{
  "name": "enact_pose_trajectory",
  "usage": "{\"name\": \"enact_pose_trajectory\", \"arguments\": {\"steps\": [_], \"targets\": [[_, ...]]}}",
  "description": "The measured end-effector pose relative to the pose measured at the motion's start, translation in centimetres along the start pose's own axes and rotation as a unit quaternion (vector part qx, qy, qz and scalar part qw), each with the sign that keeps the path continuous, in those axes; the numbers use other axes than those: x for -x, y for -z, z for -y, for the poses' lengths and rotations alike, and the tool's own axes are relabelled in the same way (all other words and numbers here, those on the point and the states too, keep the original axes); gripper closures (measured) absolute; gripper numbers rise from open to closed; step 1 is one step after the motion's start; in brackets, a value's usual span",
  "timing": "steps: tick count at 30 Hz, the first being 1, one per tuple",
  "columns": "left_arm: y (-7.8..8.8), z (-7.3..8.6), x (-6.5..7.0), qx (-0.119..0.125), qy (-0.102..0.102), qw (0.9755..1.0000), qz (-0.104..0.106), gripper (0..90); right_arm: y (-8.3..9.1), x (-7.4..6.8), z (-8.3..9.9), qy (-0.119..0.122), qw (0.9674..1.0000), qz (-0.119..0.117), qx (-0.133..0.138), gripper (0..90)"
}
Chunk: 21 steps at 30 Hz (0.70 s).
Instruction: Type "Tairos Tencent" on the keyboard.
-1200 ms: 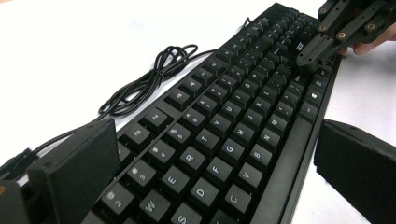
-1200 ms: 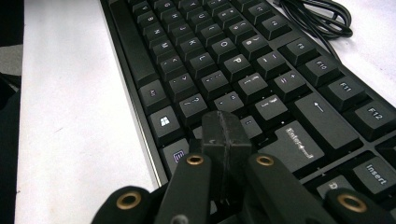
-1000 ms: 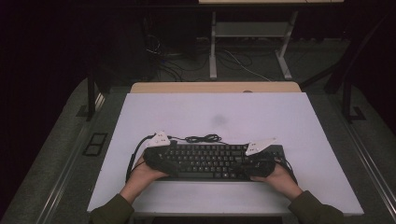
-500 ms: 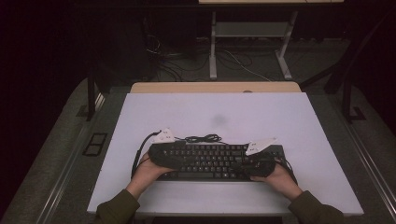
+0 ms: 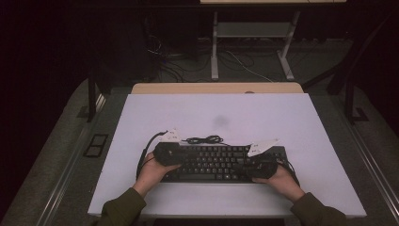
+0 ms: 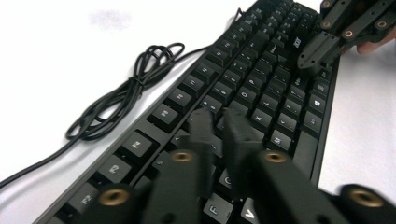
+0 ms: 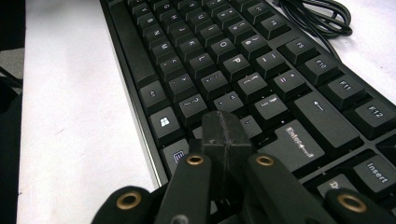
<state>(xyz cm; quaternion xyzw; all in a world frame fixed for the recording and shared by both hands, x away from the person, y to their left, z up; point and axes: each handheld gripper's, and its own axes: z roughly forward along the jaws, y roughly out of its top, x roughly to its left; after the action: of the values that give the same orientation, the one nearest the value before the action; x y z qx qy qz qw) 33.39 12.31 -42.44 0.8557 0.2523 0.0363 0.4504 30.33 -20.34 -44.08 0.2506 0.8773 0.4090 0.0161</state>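
We see the black keyboard (image 5: 219,163) lying flat on the white table (image 5: 301,122), toward its six o'clock edge. Our left gripper (image 6: 219,123) hovers over the keys at nine o'clock — its jaws have just been closing, nearly together, nothing between them. Our right gripper (image 7: 226,128), at three o'clock, is closed tight and empty. The cord (image 5: 204,140) lies coiled at twelve o'clock.

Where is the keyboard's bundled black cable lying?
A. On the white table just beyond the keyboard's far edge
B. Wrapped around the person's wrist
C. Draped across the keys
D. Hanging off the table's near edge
A: in the high view the coiled cable lies on the white table just past the far edge of the keyboard.
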Motion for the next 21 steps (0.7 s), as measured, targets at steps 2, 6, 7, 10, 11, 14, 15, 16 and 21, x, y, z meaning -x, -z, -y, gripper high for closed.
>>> {"name": "enact_pose_trajectory", "arguments": {"steps": [2, 6, 7, 10, 11, 14, 15, 16, 21], "targets": [[-0.18, 0.02, -0.03, -0.009, -0.001, 1.0000, 0.000, 89.1, 0.00, -0.01, 0.00, 0.000, 1.0000, 0.000, 0.000, 89.4], [-0.34, 0.14, -0.09, -0.018, 0.003, 0.9998, -0.006, 89.2, 0.01, -0.02, 0.00, 0.000, 1.0000, 0.000, 0.000, 89.4], [-0.36, 0.16, -0.14, -0.021, 0.003, 0.9998, -0.006, 89.2, 0.00, -0.02, 0.00, 0.000, 1.0000, 0.000, 0.000, 89.4], [-0.54, 0.28, -0.15, -0.028, 0.005, 0.9996, -0.008, 89.2, 0.00, -0.03, 0.00, 0.000, 1.0000, 0.001, 0.000, 89.4], [-0.61, 0.32, -0.16, -0.030, 0.005, 0.9995, -0.010, 89.2, 0.00, -0.03, 0.00, 0.000, 1.0000, 0.001, 0.000, 89.4], [-0.72, 0.36, -0.15, -0.035, 0.004, 0.9993, -0.011, 89.1, 0.00, -0.04, -0.01, 0.000, 1.0000, 0.001, 0.000, 89.4], [-0.74, 0.36, -0.16, -0.035, 0.004, 0.9993, -0.012, 89.2, 0.01, -0.04, -0.01, 0.000, 1.0000, 0.001, 0.000, 89.4], [-0.75, 0.37, -0.16, -0.037, 0.003, 0.9993, -0.012, 89.2, 0.01, -0.04, -0.01, 0.000, 1.0000, 0.001, 0.000, 89.4], [-0.86, 0.42, -0.16, -0.040, 0.004, 0.9991, -0.014, 89.2, 0.01, -0.04, -0.01, 0.000, 1.0000, 0.001, 0.000, 89.3]]}}
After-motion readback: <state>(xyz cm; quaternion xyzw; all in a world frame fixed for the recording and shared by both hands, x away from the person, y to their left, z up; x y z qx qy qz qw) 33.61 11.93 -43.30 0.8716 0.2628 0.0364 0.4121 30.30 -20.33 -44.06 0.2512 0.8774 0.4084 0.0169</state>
